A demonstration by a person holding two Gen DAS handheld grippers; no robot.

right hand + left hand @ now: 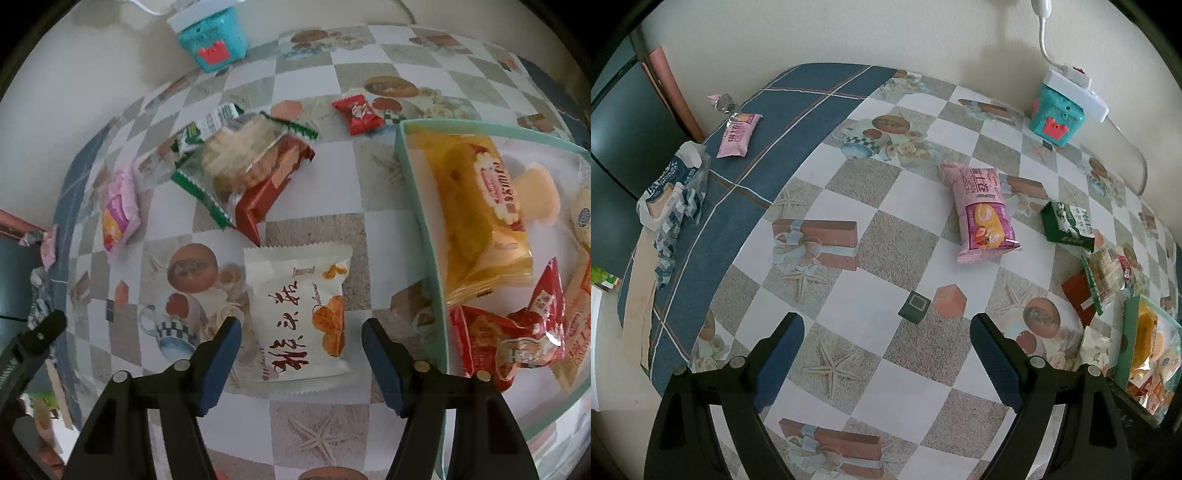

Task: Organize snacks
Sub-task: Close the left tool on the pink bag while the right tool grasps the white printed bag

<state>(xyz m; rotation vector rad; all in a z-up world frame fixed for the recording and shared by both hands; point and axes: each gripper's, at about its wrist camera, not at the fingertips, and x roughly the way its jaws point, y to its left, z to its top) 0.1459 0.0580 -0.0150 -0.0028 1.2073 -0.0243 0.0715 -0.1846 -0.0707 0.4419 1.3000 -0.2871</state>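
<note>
Right claw [301,354]: jaws spread either side of the white snack packet [299,314], pads not touching it
Left claw [886,354]: spread, nothing between
White snack packet: flat on counter [317,229], just beside green tray [421,206]

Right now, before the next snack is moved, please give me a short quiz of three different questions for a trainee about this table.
1. True or false: the white snack packet already lies inside the green tray.
2. Which gripper has a packet between its fingers? A) left gripper B) right gripper C) both
3. Fill in: the teal toy box stands at the far edge of the table, next to the ____.

Key
1. False. It lies on the table, beside the tray's left wall.
2. B. The white packet is between the right gripper's fingers; whether the pads touch it cannot be told. The left gripper is open over bare cloth.
3. wall
</note>
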